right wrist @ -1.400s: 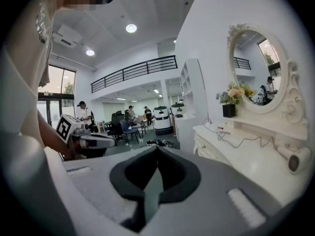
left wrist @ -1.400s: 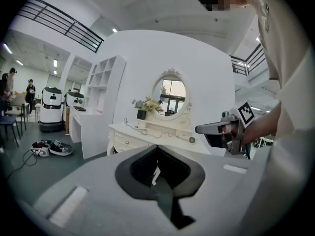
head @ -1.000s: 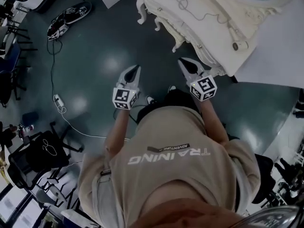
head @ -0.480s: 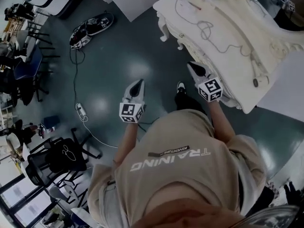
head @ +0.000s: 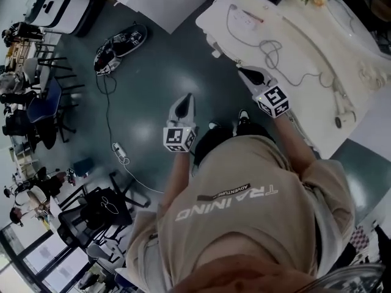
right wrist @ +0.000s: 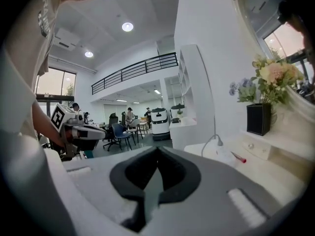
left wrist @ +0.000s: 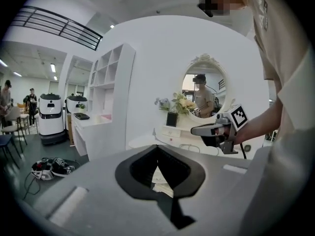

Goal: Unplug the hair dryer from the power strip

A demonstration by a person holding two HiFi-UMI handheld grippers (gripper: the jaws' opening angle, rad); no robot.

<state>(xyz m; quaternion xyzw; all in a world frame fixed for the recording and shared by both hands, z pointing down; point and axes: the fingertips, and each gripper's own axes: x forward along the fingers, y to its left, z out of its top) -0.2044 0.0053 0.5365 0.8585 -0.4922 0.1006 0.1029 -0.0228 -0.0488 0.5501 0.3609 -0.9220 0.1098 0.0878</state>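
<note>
Left claw (head: 185, 101), right claw (head: 247, 75) closed, empty, by white ornate bench (head: 305, 41). I'd open right, grip plug at far white rectangular power strip (head: 243, 18), left bracing strip, pull straight.

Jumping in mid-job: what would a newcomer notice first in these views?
The white dressing table fills the head view's upper right, with a grey cord looping across it to the hair dryer near its right edge. Below it, the left gripper hangs over the dark floor and the right gripper points at the table's near edge. Both are shut and empty.
</note>
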